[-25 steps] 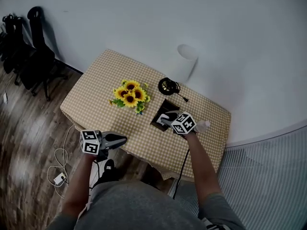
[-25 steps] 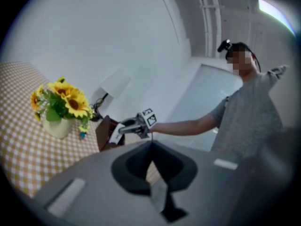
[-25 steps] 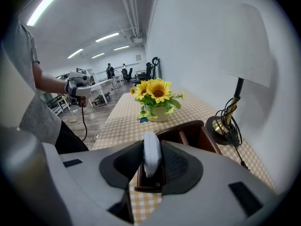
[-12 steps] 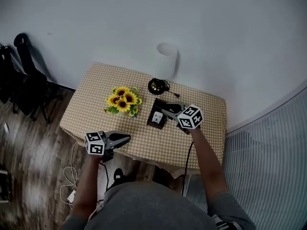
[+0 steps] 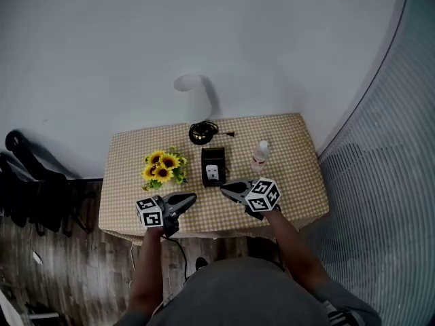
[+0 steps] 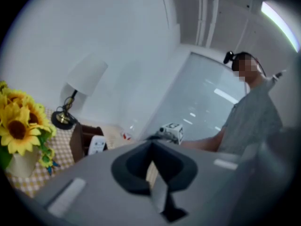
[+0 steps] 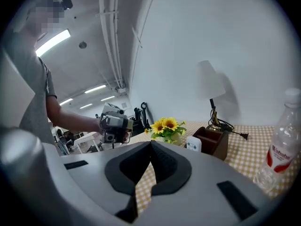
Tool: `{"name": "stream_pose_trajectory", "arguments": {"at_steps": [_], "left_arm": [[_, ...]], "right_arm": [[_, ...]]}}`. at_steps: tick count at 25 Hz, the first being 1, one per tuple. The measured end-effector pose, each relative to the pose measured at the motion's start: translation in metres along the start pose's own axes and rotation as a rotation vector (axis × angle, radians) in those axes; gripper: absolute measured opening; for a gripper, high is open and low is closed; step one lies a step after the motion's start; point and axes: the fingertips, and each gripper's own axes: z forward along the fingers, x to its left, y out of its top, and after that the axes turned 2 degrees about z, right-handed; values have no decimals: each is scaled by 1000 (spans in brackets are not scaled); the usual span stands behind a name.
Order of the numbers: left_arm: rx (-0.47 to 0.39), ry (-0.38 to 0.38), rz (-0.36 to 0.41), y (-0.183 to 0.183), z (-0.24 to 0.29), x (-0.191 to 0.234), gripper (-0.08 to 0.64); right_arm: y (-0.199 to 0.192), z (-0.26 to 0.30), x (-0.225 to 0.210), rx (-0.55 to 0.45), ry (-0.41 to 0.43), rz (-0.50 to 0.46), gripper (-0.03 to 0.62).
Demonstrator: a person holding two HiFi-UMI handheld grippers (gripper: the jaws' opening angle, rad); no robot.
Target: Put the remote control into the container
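Note:
The white remote control [image 5: 213, 174] lies inside the dark brown container [image 5: 213, 157] at the middle of the checked table [image 5: 299, 175]. My right gripper [image 5: 225, 188] hangs near the table's front edge, just in front of the container, shut and holding nothing. My left gripper [image 5: 189, 198] is at the front edge to the left, also shut and empty. In the right gripper view the jaws [image 7: 151, 145] meet, and the container [image 7: 215, 142] with the remote [image 7: 193, 144] stands beyond them. The left gripper view shows the container [image 6: 81, 140] and remote [image 6: 96, 145] to the left of its closed jaws.
A pot of sunflowers [image 5: 162, 168] stands left of the container. Behind the container is a lamp base [image 5: 199, 133] with a cable, its white shade [image 5: 189, 83] above. A clear water bottle [image 5: 259, 153] stands to the right. Dark chairs [image 5: 27, 189] are on the wooden floor at left.
The right gripper has drawn back from the container toward the table's front edge and closed, leaving the remote inside. The head view has swung round. The left gripper stays shut.

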Motion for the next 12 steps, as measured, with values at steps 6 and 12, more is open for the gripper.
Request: {"name": "stream_pose_trajectory", "arguments": {"at_steps": [6, 12], "left_arm": [[42, -43, 2, -2, 12, -3, -2], [-5, -59, -9, 12, 15, -5, -2]], "right_arm": [[2, -9, 2, -20, -15, 3, 18], [2, -11, -1, -6, -19, 0, 18]]}}
